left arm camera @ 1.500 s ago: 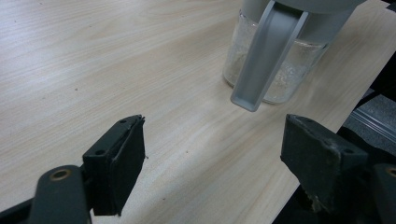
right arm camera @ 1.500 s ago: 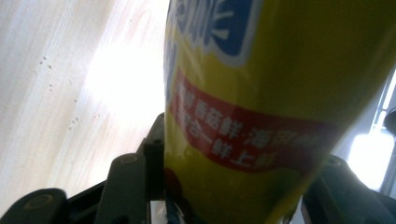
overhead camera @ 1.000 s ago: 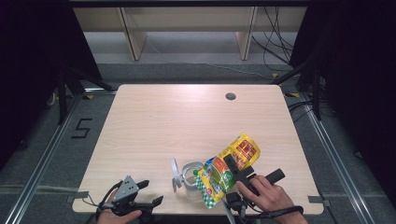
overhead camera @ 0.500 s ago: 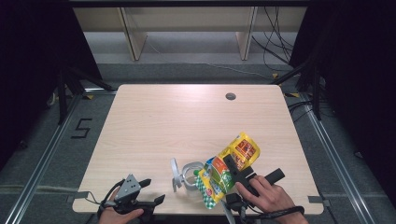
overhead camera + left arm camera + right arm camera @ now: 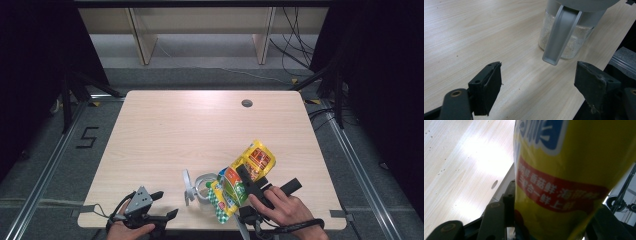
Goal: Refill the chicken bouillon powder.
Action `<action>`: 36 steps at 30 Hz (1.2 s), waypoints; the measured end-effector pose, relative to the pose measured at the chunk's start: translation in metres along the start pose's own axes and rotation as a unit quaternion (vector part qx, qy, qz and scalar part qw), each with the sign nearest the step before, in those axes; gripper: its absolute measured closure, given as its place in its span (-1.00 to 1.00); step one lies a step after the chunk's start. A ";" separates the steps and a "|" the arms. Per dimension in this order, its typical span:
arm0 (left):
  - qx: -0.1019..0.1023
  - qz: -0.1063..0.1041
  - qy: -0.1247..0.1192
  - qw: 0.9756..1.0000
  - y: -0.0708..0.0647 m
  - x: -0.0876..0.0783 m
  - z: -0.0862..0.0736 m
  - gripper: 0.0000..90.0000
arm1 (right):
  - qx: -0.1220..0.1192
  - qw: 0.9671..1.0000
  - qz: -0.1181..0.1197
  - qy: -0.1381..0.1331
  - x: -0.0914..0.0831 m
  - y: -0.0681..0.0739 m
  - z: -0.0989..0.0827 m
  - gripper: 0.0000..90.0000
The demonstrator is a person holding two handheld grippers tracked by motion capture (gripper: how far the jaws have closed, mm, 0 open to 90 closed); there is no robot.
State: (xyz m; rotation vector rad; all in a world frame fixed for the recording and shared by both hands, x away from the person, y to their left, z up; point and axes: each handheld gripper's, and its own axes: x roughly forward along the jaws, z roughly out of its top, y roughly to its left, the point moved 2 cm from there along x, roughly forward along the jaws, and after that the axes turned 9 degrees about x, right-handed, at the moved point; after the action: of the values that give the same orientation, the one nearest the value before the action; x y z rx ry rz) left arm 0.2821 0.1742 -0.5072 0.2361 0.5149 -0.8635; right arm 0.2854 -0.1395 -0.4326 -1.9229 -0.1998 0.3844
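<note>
Yellow printed snack bag point(image 5: 244, 175), tilted over lidded clear jar point(image 5: 206, 186), near table's front edge.

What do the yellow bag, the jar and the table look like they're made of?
Yellow bag: glossy printed plastic film, going by its sheen and creases. Jar: clear body, glass or plastic, with a matte grey clasp that looks plastic. Table: pale wood-grain top, probably laminate.

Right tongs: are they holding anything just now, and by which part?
Yes. The right tongs are shut on the yellow snack bag, gripping it across its middle, one jaw on each face. The left tongs are open and hold nothing.
</note>
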 end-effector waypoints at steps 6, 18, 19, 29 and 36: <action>0.001 -0.001 0.000 1.000 0.000 0.000 0.000 -0.53 | -0.001 1.000 -0.003 0.001 0.000 -0.001 0.000 0.21; 0.003 -0.003 0.001 1.000 0.000 0.001 0.000 -0.53 | -0.009 1.000 -0.017 0.020 -0.007 -0.005 -0.006 0.21; 0.003 -0.003 0.002 1.000 0.000 0.001 0.000 -0.53 | -0.011 1.000 -0.017 0.020 -0.008 -0.006 -0.006 0.21; 0.012 -0.001 0.006 1.000 0.000 0.000 0.001 -0.53 | -0.009 1.000 -0.012 0.024 -0.006 -0.004 -0.004 0.24; 0.004 -0.001 0.001 1.000 -0.001 0.001 0.001 -0.53 | -0.015 1.000 -0.001 0.027 -0.006 -0.002 -0.005 0.25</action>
State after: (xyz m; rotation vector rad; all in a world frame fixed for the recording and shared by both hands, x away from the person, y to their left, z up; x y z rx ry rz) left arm 0.2817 0.1727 -0.5069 0.2431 0.5139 -0.8665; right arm 0.2817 -0.1446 -0.4279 -1.9601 -0.1733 0.3282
